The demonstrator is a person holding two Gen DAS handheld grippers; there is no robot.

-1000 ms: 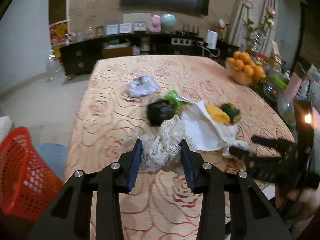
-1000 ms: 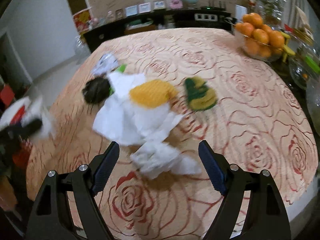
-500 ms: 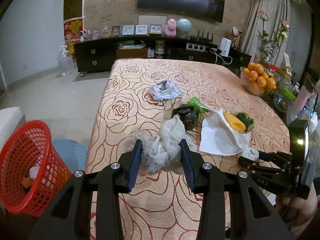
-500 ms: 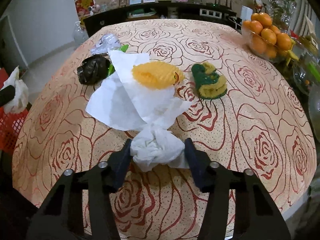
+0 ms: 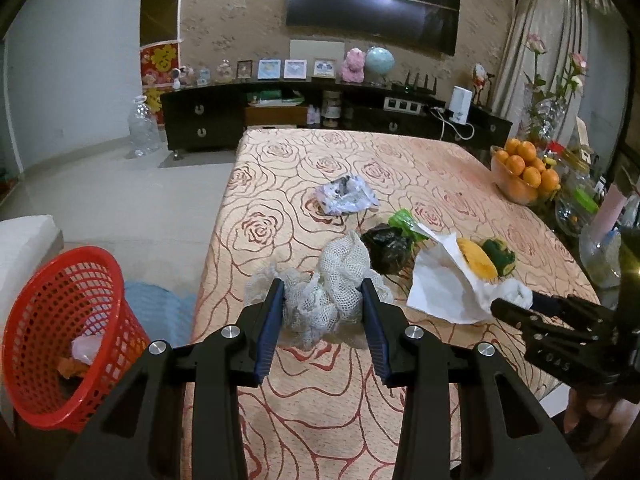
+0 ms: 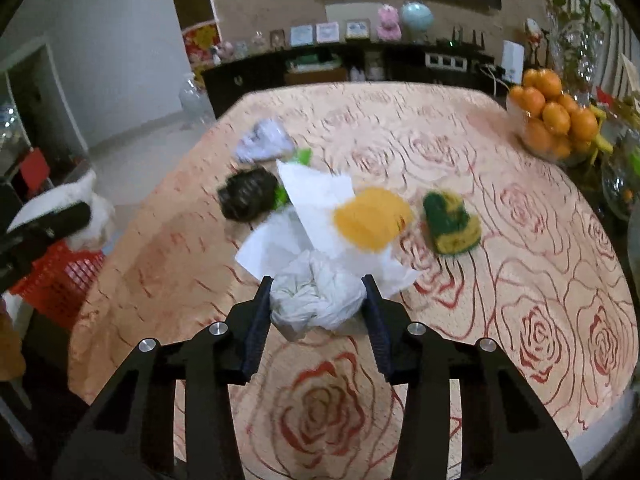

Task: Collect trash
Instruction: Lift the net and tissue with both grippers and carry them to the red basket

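Observation:
My left gripper (image 5: 322,312) is shut on a wad of white foam netting (image 5: 328,284), held above the table's left edge. My right gripper (image 6: 318,304) is shut on a crumpled white tissue (image 6: 316,300), which joins a white paper sheet (image 6: 304,208) lifted off the tablecloth. A red mesh trash basket (image 5: 60,320) stands on the floor at the left with some trash inside. On the table lie a black crumpled bag (image 5: 386,246), a green wrapper (image 5: 402,220), a grey-white wrapper (image 5: 346,196), a yellow sponge (image 6: 372,218) and a green-yellow sponge (image 6: 450,218).
A bowl of oranges (image 5: 524,174) and glass jars (image 5: 576,200) stand along the table's right edge. A blue mat (image 5: 156,312) lies on the floor beside the basket. A dark sideboard (image 5: 320,116) stands against the far wall.
My right gripper closed on the crumpled tissue and lifted it, with the paper sheet rising too. My left gripper, still holding the netting, rose and pulled back, bringing the red basket into fuller view.

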